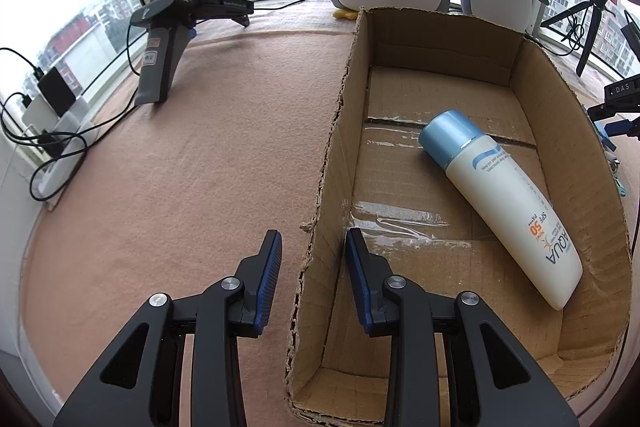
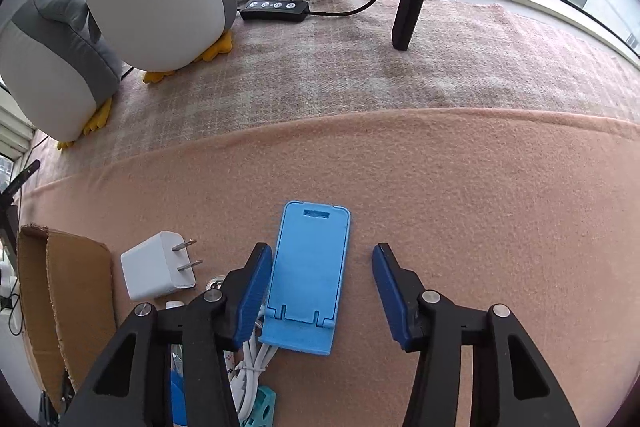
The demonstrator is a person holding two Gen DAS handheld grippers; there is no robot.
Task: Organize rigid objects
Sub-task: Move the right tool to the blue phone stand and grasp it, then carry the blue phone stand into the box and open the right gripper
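both fingers of the right gripper (image 2: 322, 267) stood wide around the blue phone stand (image 2: 307, 275); left gripper (image 1: 312, 247) wide astride the cardboard box (image 1: 332, 155) wall.

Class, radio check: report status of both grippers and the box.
Left gripper open, straddling box wall. Right gripper open around blue phone stand. Bottle in box. Charger beside stand.

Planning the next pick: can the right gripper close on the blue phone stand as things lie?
Probably yes. The right gripper is open with the blue phone stand lying flat between its fingers; nothing covers the stand, though a white cable lies against its near left corner.
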